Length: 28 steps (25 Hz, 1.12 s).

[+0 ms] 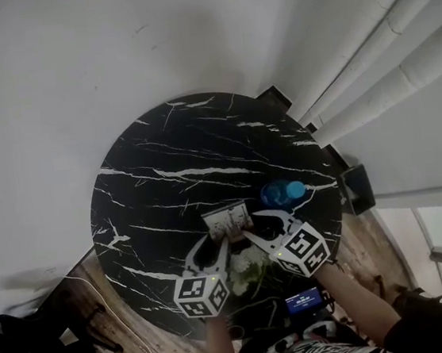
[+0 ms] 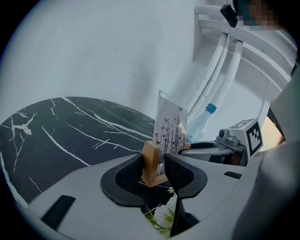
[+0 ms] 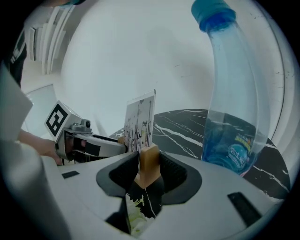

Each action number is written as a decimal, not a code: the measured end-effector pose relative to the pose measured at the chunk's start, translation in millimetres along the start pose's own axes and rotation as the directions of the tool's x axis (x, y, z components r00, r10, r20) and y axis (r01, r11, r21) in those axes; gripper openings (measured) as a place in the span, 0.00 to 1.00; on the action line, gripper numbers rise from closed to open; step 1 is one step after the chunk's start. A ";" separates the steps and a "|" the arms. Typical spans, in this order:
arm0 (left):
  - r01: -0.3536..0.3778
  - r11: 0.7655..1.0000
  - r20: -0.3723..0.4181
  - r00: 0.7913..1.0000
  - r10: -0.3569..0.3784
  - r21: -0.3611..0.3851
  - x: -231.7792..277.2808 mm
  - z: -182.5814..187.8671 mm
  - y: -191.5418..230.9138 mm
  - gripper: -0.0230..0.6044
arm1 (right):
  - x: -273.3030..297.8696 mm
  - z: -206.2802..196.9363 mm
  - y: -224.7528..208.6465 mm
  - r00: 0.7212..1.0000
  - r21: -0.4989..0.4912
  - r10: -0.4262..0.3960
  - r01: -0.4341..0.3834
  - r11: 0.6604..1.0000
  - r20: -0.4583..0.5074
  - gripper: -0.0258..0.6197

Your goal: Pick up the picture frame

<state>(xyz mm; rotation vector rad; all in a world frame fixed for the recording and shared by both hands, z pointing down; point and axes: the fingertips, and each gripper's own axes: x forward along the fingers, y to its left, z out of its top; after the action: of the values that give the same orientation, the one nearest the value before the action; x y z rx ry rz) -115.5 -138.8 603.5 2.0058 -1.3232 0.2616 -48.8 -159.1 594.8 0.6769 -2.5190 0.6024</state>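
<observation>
Both forearms [image 1: 355, 295] are reaching in from the near edge of the round black marble bench [image 1: 149, 180]. The two grippers are pointing forward and downward, converging on the picture frame [image 1: 226, 220] from either side. The left gripper [image 2: 157, 171] is clamping its jaws on the wooden foot [image 2: 150, 164] at the frame's left end. The right gripper [image 3: 149, 171] is gripping the matching foot [image 3: 148, 161] at the other end in the same way. The frame is standing upright between them, its clear pane rising above the jaws, over the near right part of the bench. A blue-capped bottle [image 1: 281, 194] is standing just beyond the right gripper, close beside the frame's right end. White flowers [image 1: 248, 264] are lying under the grippers by the near edge. The bench's far and left stretches are lying open.
</observation>
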 end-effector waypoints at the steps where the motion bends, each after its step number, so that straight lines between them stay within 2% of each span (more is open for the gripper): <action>1: 0.003 1.000 0.004 1.000 -0.003 -0.006 -1.8 1.1 -1.7 0.29 | -2.2 1.6 1.0 1.000 -0.001 0.001 -0.001 1.000 0.000 0.27; 9: 0.024 0.998 0.011 1.000 -0.024 -0.059 -17.6 5.9 -16.6 0.28 | -23.1 11.7 11.5 0.999 0.062 -0.002 -0.001 0.998 0.040 0.26; 15: 0.034 0.996 -0.003 0.999 -0.034 -0.086 -30.4 7.4 -28.7 0.28 | -39.1 17.5 21.7 0.998 0.068 -0.012 0.008 0.998 0.063 0.26; 28: 0.043 0.994 0.021 0.999 -0.041 -0.103 -67.7 12.9 -54.6 0.28 | -74.2 30.0 52.5 0.992 0.089 -0.033 0.023 0.996 0.118 0.25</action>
<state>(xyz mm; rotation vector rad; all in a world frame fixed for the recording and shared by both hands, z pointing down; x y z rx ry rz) -101.6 -86.1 534.6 1.9506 -1.2790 0.1513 -29.9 -107.4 516.4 0.8009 -2.6009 0.6847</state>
